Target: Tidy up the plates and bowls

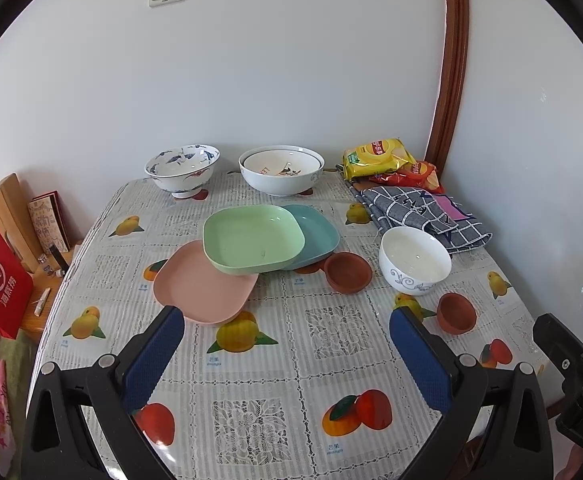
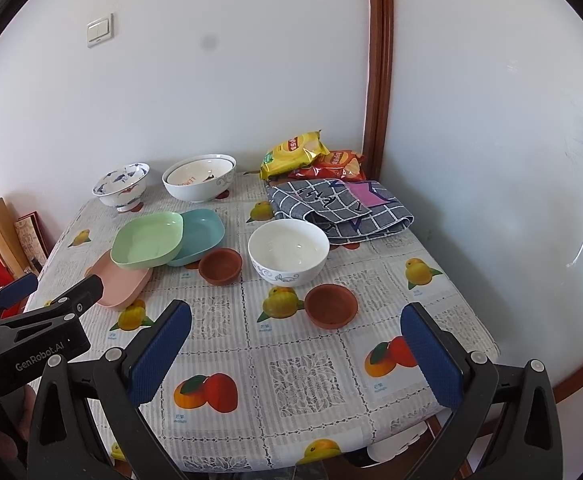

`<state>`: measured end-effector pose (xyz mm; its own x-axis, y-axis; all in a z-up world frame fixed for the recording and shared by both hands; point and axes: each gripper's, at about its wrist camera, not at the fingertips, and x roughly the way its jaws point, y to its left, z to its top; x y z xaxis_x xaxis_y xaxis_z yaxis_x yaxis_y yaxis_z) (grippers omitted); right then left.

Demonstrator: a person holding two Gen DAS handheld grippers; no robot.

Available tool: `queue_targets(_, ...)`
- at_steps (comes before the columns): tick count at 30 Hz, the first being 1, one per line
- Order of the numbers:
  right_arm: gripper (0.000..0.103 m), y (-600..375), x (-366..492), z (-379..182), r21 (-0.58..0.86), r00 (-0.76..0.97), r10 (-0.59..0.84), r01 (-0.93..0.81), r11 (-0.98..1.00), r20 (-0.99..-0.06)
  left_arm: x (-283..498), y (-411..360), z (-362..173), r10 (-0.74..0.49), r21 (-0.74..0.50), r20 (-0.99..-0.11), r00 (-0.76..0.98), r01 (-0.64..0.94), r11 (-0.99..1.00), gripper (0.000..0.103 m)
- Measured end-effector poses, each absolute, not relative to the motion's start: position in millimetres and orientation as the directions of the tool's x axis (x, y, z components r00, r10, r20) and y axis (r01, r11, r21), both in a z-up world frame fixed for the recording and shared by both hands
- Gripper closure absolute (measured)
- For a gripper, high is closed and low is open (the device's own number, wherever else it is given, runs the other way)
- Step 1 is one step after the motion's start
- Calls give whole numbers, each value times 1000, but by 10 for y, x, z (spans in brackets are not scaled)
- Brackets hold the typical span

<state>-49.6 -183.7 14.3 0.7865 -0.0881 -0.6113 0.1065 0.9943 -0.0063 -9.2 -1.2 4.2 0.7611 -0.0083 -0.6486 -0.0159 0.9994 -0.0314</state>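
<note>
Grippers hover side by side above our table's (image 1: 331, 360) near edge: left gripper (image 1: 287, 320) and right gripper (image 2: 297, 316) both spread wide, empty, aimed at plates.

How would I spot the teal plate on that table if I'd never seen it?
Start at the tablecloth printed with fruit and find the three overlapping square plates mid-table. The teal plate is the rightmost, partly under the green plate, beside a small terracotta dish. The pink plate lies at the opposite end.
</note>
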Motion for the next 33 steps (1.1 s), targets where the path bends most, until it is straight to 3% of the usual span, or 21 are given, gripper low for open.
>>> queue_targets(33,0,-1809,-506,93,14,796,-68,96,995,-601,-87,-50,0,-16,-31,-655,755,-5,1000,0)
